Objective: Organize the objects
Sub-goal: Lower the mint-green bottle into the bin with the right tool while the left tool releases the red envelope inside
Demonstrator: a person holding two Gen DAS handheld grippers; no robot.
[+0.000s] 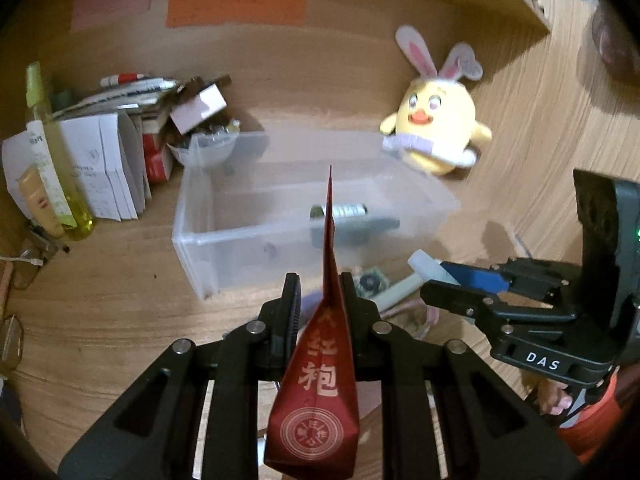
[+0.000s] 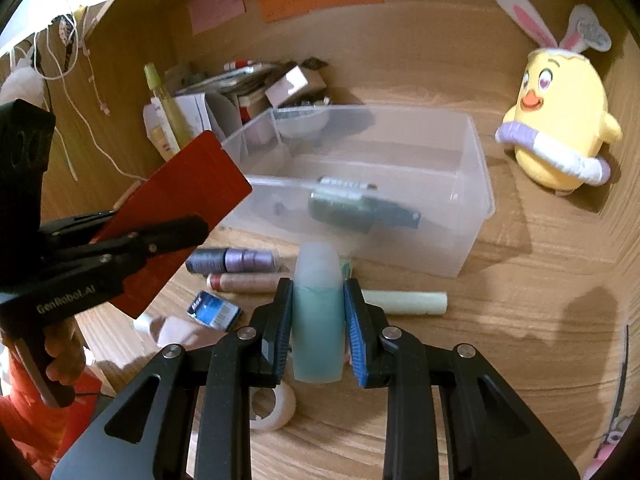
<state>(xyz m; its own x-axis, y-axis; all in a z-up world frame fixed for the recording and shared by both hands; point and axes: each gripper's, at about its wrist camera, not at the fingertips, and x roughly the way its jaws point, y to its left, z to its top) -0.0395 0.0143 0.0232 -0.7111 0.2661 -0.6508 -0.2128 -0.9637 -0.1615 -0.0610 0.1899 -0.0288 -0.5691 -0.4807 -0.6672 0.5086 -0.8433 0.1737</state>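
Sorting looks barely begun: the clear plastic storage bin (image 2: 460, 216) on the wooden desk (image 2: 520, 340) holds only a dark, silver-capped item (image 2: 360, 204). Two thread spools (image 2: 236, 270), a pale green stick (image 2: 404, 303), a blue packet (image 2: 214, 308) and a white tape roll (image 2: 276, 406) lie outside, just in front of it. The left gripper (image 1: 320, 304) is clenched on a red foil tea sachet (image 1: 320, 380), edge-on, long axis aimed at the bin. The right gripper (image 2: 318, 320) pinches a teal frosted-cap bottle (image 2: 318, 320), cap toward the bin.
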